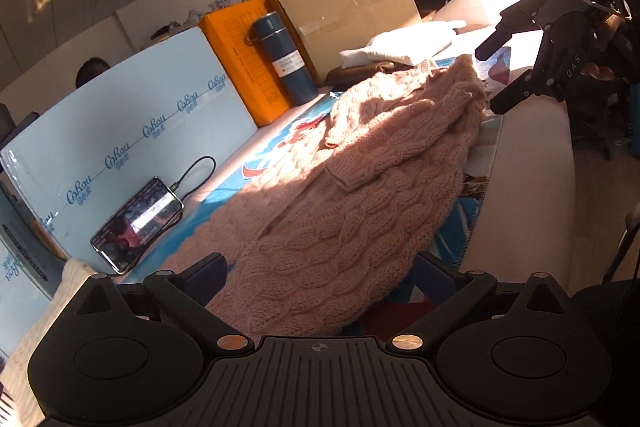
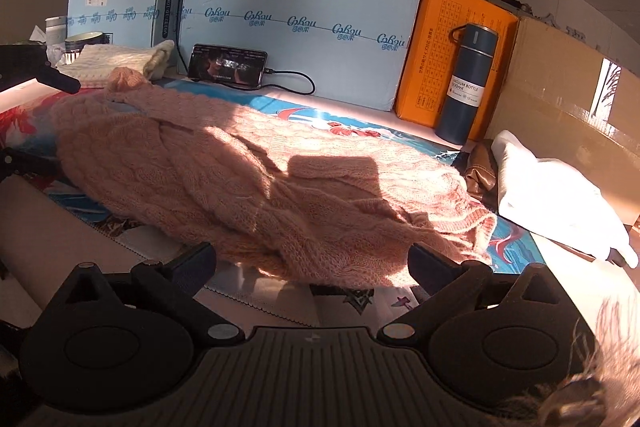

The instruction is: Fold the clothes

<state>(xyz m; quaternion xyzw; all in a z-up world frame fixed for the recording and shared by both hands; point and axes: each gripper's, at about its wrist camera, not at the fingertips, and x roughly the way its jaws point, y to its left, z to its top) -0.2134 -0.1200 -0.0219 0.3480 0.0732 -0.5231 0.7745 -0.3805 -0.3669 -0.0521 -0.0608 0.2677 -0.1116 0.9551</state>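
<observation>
A pink cable-knit sweater [image 1: 352, 195] lies spread on a patterned blue mat [image 1: 256, 167]; it also shows in the right wrist view [image 2: 224, 179]. My left gripper [image 1: 320, 275] is open at the sweater's near end, jaws wide on either side of it, holding nothing. My right gripper [image 2: 312, 263] is open at the sweater's near edge, empty. In the left wrist view the right gripper [image 1: 496, 79] appears open at the far right, beside the sweater's far end. The left gripper's fingertips [image 2: 60, 83] show at the left edge of the right wrist view.
Light blue boxes [image 2: 288, 27], an orange box [image 2: 440, 55] and a cardboard box [image 2: 568, 99] wall the back. A blue vacuum bottle [image 2: 464, 83] and a phone [image 2: 228, 67] with cable stand there. A folded white garment [image 2: 552, 195] lies right, a cream knit [image 2: 120, 61] left.
</observation>
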